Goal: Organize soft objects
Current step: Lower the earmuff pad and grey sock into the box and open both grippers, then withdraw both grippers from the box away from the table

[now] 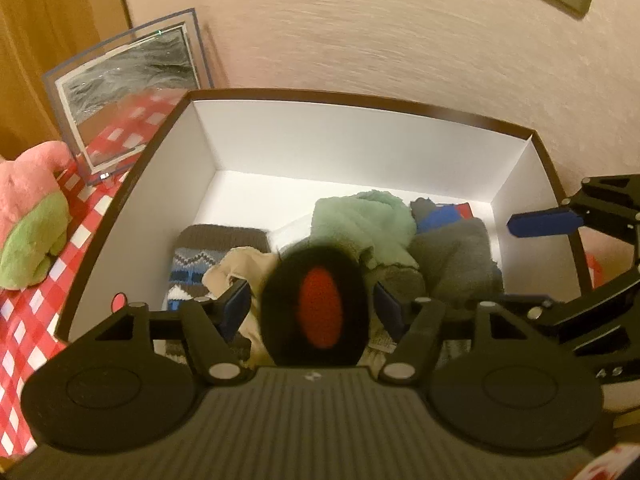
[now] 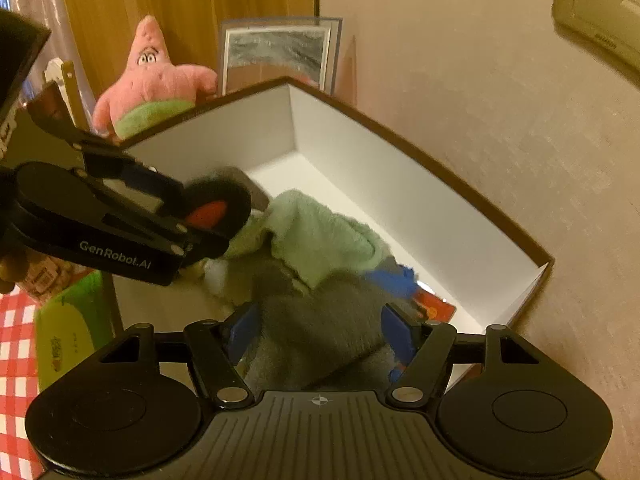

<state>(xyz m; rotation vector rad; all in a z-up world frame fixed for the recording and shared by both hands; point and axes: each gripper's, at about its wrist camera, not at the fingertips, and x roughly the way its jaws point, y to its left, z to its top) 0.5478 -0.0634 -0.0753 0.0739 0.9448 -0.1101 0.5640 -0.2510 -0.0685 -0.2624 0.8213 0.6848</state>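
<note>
My left gripper (image 1: 314, 306) is shut on a black round soft piece with a red oval centre (image 1: 316, 306) and holds it above the open white box (image 1: 280, 140); it also shows in the right wrist view (image 2: 218, 210). In the box lie a green fleece cloth (image 1: 364, 224), a grey cloth (image 1: 456, 256), a patterned knit sock (image 1: 208, 256) and a beige cloth (image 1: 240, 268). My right gripper (image 2: 320, 336) is open over the grey cloth (image 2: 320, 320), holding nothing. Its blue finger (image 1: 544, 222) shows at the box's right wall.
A pink and green star plush (image 2: 154, 80) stands left of the box, also at the left edge of the left wrist view (image 1: 28, 216). A glass picture frame (image 1: 132, 96) leans on the wall behind. A red checked tablecloth (image 1: 24, 320) covers the table. A green packet (image 2: 68, 328) lies near the box.
</note>
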